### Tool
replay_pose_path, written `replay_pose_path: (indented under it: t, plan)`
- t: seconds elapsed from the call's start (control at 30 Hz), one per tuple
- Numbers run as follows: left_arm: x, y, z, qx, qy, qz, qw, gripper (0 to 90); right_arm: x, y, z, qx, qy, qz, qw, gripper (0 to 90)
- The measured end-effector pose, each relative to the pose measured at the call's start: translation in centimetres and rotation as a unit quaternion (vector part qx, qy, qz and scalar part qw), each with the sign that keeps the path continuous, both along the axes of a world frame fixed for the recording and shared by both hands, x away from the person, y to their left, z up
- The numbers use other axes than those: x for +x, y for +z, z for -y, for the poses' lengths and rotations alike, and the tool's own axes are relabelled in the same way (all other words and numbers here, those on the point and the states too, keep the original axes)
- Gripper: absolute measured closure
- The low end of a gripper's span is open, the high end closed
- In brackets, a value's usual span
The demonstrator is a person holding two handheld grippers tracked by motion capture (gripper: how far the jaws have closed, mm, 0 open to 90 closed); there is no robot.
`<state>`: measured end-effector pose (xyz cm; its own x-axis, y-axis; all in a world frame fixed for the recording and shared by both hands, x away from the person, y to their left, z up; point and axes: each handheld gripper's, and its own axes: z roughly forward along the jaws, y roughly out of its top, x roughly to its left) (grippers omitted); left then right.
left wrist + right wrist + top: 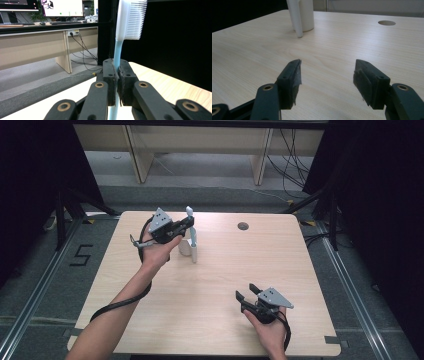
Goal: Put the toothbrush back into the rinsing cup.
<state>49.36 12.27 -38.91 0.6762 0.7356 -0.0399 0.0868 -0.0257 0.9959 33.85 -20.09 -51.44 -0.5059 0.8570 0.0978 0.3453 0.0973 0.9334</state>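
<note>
**Left tongs pinch toothbrush upright over the cup**

In the high view the left tongs [186, 225] sit in the upper middle of the frame, held by the left hand [155, 251], and pinch a toothbrush [191, 227] by its pale blue handle. The brush stands upright, head at the top, its lower end at the white cup [186, 247] on the desk [210, 285]; whether the end is inside the cup or just beside it I cannot tell. In the left gripper view the two black jaws are pressed together on the handle [117, 53], and the white bristles [136, 20] point to the right of the frame, high above the jaws.

The right tongs [247, 293] lie at the lower right of the high view, low over the desk in the right hand [270, 330], well apart from the cup. Their jaws are spread with nothing between them; the right gripper view shows bare wood in the gap [327, 72], the cup [307, 15] at the top left of the frame, and a round hole [386, 23] in the desk at the upper right.
</note>
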Motion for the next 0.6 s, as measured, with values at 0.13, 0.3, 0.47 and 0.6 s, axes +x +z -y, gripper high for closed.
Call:
replay_pose_path:
  t: [0.13, 0.3, 0.47, 0.6]
  plan:
    - [0.2, -0.4, 0.0, 0.002, 0.001, -0.003, 1.0, 85.2, 0.0, 0.0, 0.0, -0.002, 0.003, -0.002, 1.0, 39.6]
    - [0.3, -0.9, 0.0, 0.003, 0.002, -0.007, 1.0, 85.1, 0.1, -0.1, -0.1, 0.006, 0.005, 0.0, 1.0, 39.6]
    - [0.5, -1.3, 0.1, 0.005, 0.003, -0.009, 0.9999, 85.1, 0.1, 0.0, 0.0, 0.001, 0.007, 0.0, 1.0, 39.6]
    - [0.5, -1.7, 0.2, 0.007, 0.005, -0.012, 0.9999, 85.1, 0.1, -0.1, -0.1, 0.007, 0.009, -0.001, 0.9999, 39.6]
